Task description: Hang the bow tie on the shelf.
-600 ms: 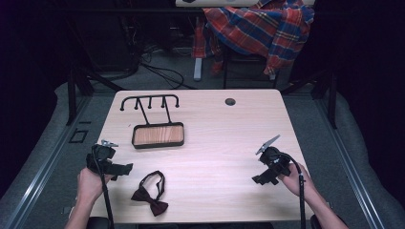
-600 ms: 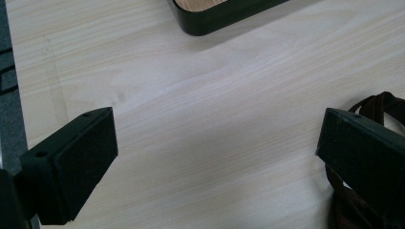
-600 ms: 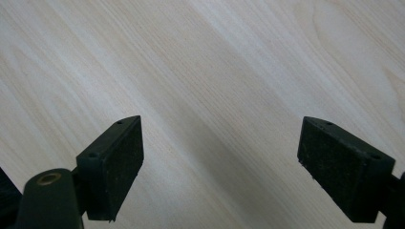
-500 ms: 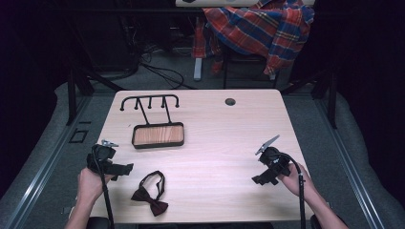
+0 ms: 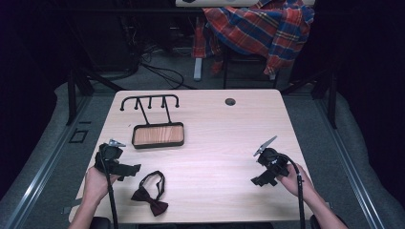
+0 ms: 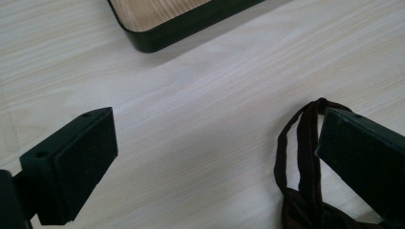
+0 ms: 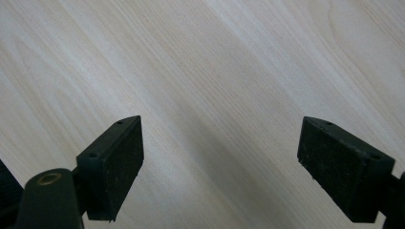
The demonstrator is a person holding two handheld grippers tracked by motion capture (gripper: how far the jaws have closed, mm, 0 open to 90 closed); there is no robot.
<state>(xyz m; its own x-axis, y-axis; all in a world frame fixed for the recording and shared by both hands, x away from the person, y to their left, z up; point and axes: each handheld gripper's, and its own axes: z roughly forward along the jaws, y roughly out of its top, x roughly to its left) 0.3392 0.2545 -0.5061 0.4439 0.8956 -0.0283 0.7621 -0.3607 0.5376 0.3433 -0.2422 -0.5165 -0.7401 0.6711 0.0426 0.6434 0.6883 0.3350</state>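
The left gripper sits near the front-left corner of the pale wooden table, its 2 black jaws spread wide with nothing between them. Just to its right lies the dark maroon fabric bow tie, flat on the tabletop close to the front edge, its thin strap looped toward the table's middle. In the left gripper view the strap runs just beside the inner face of the right-hand jaw; whether it touches cannot be told.

Beyond the left gripper stands the black-rimmed rectangular tray with a wooden floor, and behind that a black metal rack with 4 hooks, both on the left half. A small round dark hole sits near the far edge.

The right gripper rests on the right half, near the front-right corner, jaws equally wide and empty over bare wood. The whole middle and right half of the table is open surface between the 2 grippers.

A red plaid cloth hangs beyond the far edge.
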